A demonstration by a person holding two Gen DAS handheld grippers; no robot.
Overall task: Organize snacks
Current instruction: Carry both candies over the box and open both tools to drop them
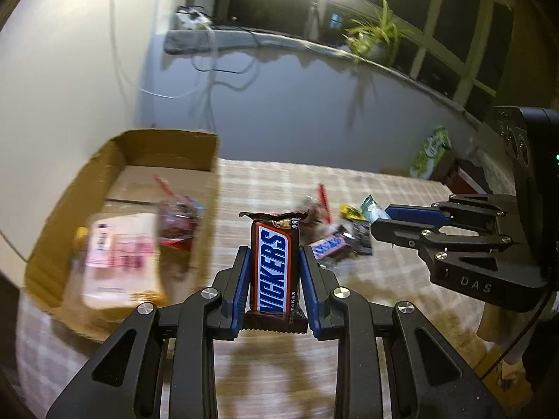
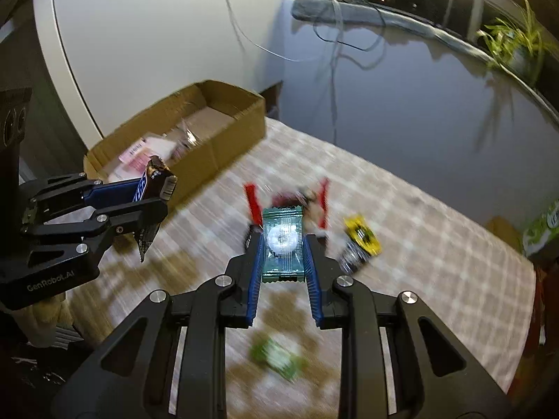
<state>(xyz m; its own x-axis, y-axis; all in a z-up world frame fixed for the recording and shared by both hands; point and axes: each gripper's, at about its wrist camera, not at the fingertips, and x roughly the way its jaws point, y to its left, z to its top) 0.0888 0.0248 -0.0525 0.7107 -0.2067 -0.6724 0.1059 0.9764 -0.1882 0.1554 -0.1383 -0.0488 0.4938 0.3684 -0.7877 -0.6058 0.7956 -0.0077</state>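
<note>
My left gripper point(image 1: 274, 255) is shut on a brown Snickers bar point(image 1: 275, 269) and holds it above the checked tablecloth, right of the open cardboard box point(image 1: 167, 146). The box holds a pink packet point(image 1: 118, 255) and a red clear bag point(image 1: 178, 220). My right gripper point(image 2: 283, 241) is shut on a teal clear-wrapped sweet point(image 2: 282, 244) above the table. In the right wrist view the left gripper point(image 2: 153, 209) with the Snickers bar point(image 2: 155, 178) is at the left, near the box point(image 2: 209, 153). In the left wrist view the right gripper point(image 1: 380, 221) is at the right.
Loose snacks lie mid-table: another Snickers point(image 1: 328, 246), a black packet point(image 1: 360, 237), a yellow packet point(image 2: 361, 235), a red-edged bag point(image 2: 290, 199), a green packet point(image 2: 279, 358). A green bag point(image 1: 431, 152) stands at the far right. A wall with cables and a plant point(image 1: 375, 36) lies behind.
</note>
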